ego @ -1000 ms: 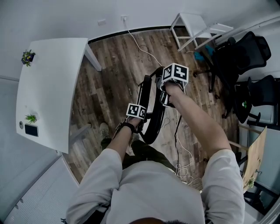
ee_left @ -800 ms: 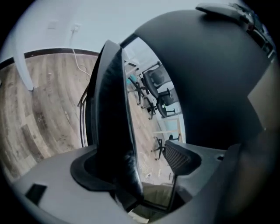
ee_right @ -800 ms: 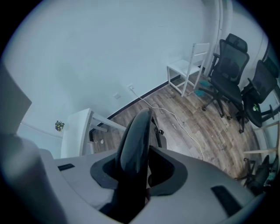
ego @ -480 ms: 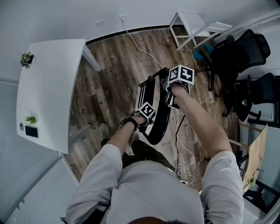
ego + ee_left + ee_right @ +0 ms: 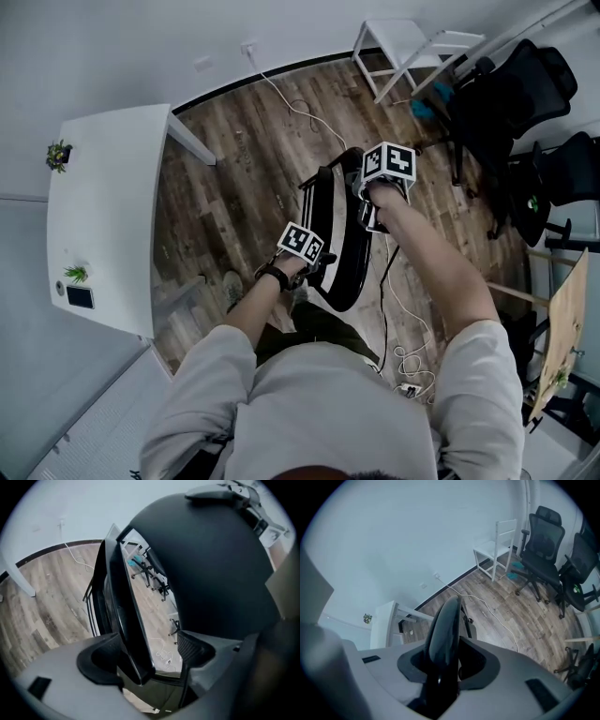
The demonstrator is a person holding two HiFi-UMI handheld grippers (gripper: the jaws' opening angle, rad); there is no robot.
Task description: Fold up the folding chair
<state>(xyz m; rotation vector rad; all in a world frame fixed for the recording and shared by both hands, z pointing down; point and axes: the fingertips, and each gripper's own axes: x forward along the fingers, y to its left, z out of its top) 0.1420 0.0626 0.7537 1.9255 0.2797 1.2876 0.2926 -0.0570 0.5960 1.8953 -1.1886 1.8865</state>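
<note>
right gripper (image 5: 443, 667) clamps the folding chair (image 5: 341, 264) by its back, steadying it upright on the floor (image 5: 244, 178); left gripper (image 5: 150, 656) jaws, just narrowed slightly, stand wide around the seat (image 5: 127, 620), not pinching.

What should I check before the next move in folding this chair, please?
1. Right gripper clamped on the folding chair edge: ok.
2. Left gripper gripping the chair: not ok; its jaws stand apart after just closing slightly, with a panel edge between them and one pad off it.
3. Chair folded flat: not ok; a gap shows between its panels.
4. White cable clear of the chair's legs: cannot tell.
</note>
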